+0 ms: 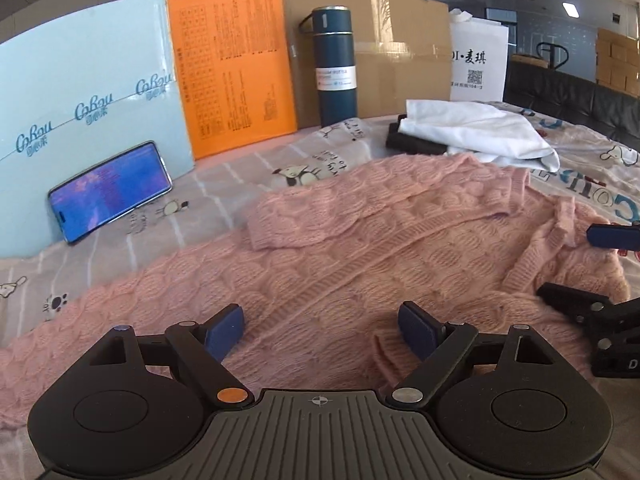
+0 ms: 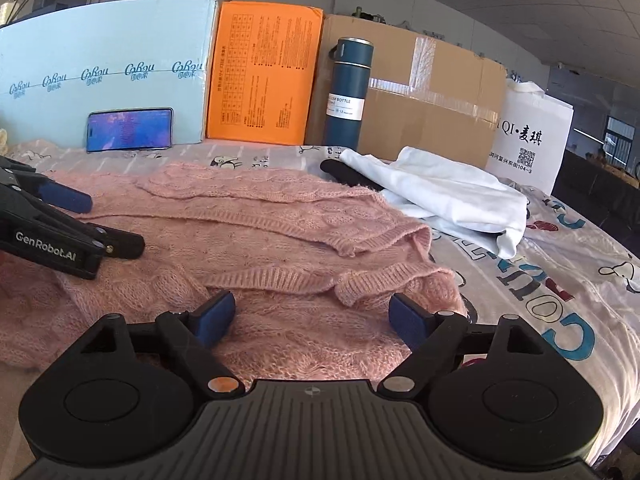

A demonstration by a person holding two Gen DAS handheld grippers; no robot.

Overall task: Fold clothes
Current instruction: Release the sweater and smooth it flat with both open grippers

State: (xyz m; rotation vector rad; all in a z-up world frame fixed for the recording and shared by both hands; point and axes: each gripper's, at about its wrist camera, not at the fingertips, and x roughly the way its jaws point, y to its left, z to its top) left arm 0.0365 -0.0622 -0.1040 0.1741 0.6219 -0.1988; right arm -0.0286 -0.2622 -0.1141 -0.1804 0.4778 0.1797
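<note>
A pink cable-knit sweater (image 1: pixel 360 248) lies spread on the printed bedsheet, one sleeve folded across its body; it also shows in the right wrist view (image 2: pixel 260 220). My left gripper (image 1: pixel 322 332) is open and empty, low over the sweater's near part. My right gripper (image 2: pixel 312 318) is open and empty, over the sweater's ribbed edge near its right side. Each gripper appears in the other's view: the right one at the right edge (image 1: pixel 600 272), the left one at the left edge (image 2: pixel 80 224).
A white garment (image 1: pixel 480 136) lies on a black item behind the sweater (image 2: pixel 452 196). A blue bottle (image 1: pixel 334 64), a phone (image 1: pixel 110 192), light-blue, orange (image 1: pixel 236 64) and cardboard boxes and a white bag (image 2: pixel 528 136) line the back.
</note>
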